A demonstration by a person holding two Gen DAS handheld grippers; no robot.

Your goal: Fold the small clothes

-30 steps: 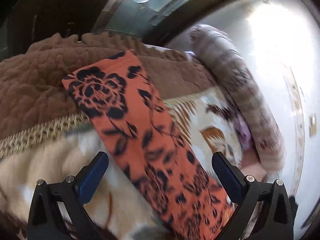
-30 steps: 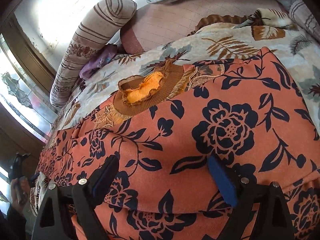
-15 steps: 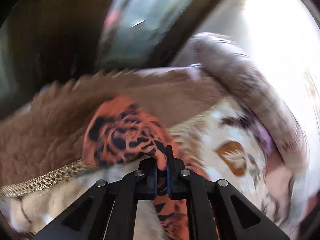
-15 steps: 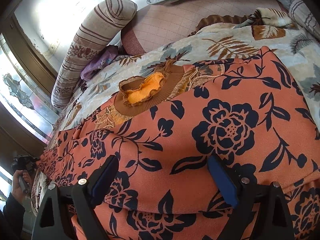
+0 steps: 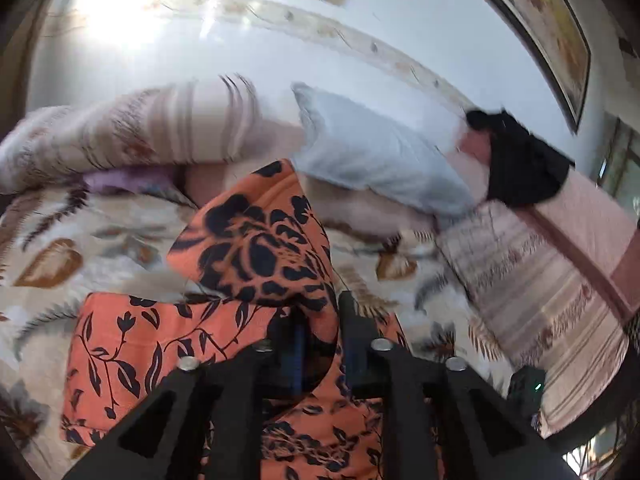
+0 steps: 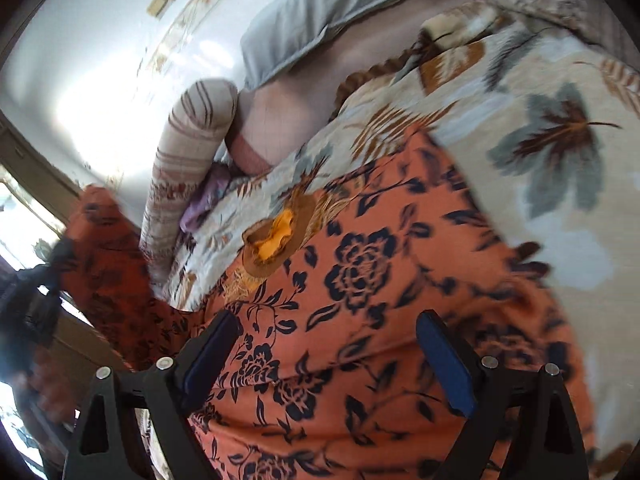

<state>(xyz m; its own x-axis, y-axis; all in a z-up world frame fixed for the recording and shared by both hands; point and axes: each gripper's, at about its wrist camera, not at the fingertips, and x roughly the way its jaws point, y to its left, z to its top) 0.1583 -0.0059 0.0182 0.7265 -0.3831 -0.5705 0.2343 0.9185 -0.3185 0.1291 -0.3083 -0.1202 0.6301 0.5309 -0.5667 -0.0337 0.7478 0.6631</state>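
An orange garment with black flowers (image 6: 360, 300) lies spread on a leaf-print blanket (image 6: 540, 168), its brown collar with orange lining (image 6: 272, 240) facing the pillows. My left gripper (image 5: 320, 328) is shut on one sleeve (image 5: 256, 248) and holds it lifted above the garment's body (image 5: 132, 352). The lifted sleeve also shows at the left of the right wrist view (image 6: 108, 256). My right gripper (image 6: 328, 356) is open and hovers just over the garment's body, with nothing between its blue pads (image 6: 448, 364).
A striped bolster (image 5: 132, 132), a grey pillow (image 5: 372, 156) and a black cloth (image 5: 520, 164) lie along the head of the bed. A striped quilt (image 5: 540, 288) lies at the right. A purple cloth (image 6: 204, 200) sits by the bolster.
My left gripper shut on the sleeve, lifted it and swung it over toward the garment's body. My right gripper stayed open and shifted slightly.
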